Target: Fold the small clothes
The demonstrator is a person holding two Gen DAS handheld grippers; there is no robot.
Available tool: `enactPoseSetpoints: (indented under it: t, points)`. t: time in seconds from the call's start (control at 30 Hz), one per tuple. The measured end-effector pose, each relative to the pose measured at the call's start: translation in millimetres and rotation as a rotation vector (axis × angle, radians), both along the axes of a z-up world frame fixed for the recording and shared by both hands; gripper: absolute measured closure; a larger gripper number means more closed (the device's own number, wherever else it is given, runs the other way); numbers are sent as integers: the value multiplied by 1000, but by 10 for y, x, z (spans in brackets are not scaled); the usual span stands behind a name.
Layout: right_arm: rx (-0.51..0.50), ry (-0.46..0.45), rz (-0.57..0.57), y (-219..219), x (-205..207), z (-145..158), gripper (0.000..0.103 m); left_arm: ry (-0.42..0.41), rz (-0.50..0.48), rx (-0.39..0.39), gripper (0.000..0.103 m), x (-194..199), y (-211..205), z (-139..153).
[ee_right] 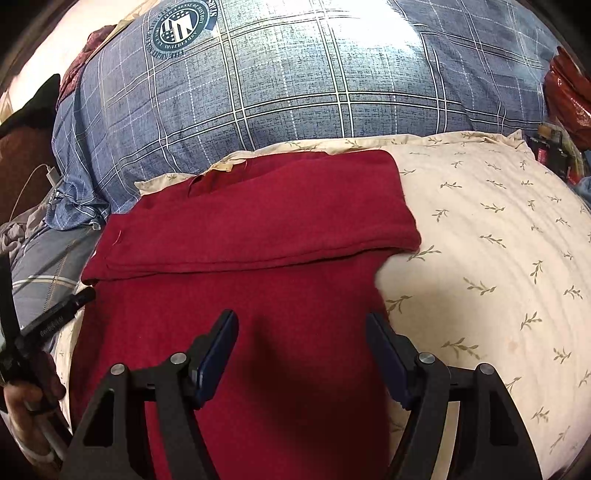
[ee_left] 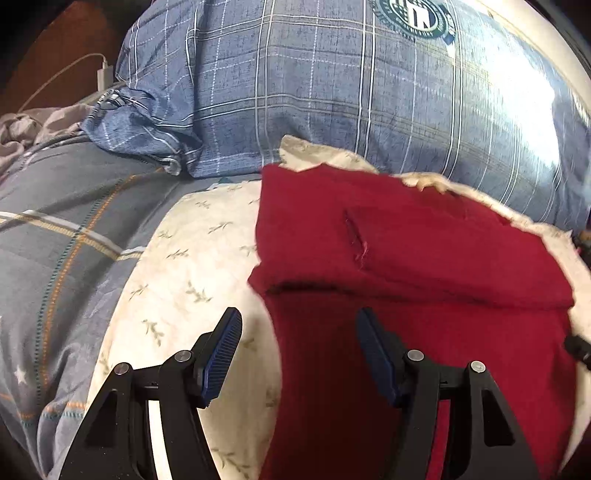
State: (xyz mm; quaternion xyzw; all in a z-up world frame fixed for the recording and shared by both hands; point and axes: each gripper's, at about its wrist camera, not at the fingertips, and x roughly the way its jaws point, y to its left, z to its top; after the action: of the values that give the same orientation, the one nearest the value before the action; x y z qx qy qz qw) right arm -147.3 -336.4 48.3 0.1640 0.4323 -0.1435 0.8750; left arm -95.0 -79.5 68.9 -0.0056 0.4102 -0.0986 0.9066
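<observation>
Over on the far left, a white charger [ee_left: 104,75] with its cable sits by a dark wooden surface, and next to it a crumpled grey cloth [ee_left: 22,129] lies on the bed. Moving along, a grey plaid bed cover [ee_left: 74,229] with orange and white stripes and small white stars spreads under everything. Behind it rises a big blue plaid pillow [ee_right: 295,85], and there's a round green-and-white crest [ee_right: 180,30] printed on it; the ring of lettering reads mirrored and mostly too small to make out, though "STATES" shows at its edge. In front lies a cream pillow [ee_right: 498,258] sprinkled with little green sprigs, and right on top of it sits the red garment [ee_right: 258,240], its upper part folded down across its body in a neat band. The left gripper [ee_left: 299,325] hangs over the garment's left edge, jaws apart, nothing between them. The right gripper [ee_right: 301,328] hovers above the garment's lower half, jaws apart as well, clear of the cloth. At far right, red shiny packaging [ee_right: 569,92] and cluttered items crowd the edge, too blurred to read.
</observation>
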Motion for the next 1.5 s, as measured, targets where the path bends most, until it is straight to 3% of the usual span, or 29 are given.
enactPoseSetpoints:
  t: [0.17,0.3,0.47,0.57,0.67,0.77,0.87,1.0,1.07,1.2,1.23,1.3,1.37,1.5]
  points:
    - [7,-24,-21,-143,-29,74,30,15,-12,-75,40,261,-53,155]
    - [39,-37,-42,-251,-90,78,30,41,-53,-13,43,581,-326,149]
    - [57,-55,-54,-321,-155,109,30,153,-76,47,78,908,-580,-128]
    - [57,-63,-59,-348,-134,125,30,129,-83,66,91,959,-675,-73]
    - [47,-66,-43,-341,-58,141,30,81,-93,5,97,961,-604,129]
    - [-7,-83,-19,-329,57,187,30,57,-91,-7,97,905,-496,166]
    - [-83,-79,-9,-366,270,212,32,102,-70,20,97,948,-461,-27]
    - [-165,-3,16,-439,618,55,56,115,-38,-2,97,982,-411,-153]
    - [-148,50,-3,-534,692,-94,58,110,-35,-1,97,990,-417,-147]
    - [-141,43,13,-531,675,-113,55,106,-39,35,95,975,-480,-140]
    - [-132,35,13,-520,646,-72,54,104,-38,39,93,950,-484,-125]
    - [-122,-1,12,-497,570,-7,44,110,-28,13,76,880,-434,-79]
    - [-136,39,29,-482,603,-83,44,128,-36,-54,59,783,-364,-50]
    - [-210,104,77,-351,655,-93,44,133,-31,-61,54,497,-212,20]
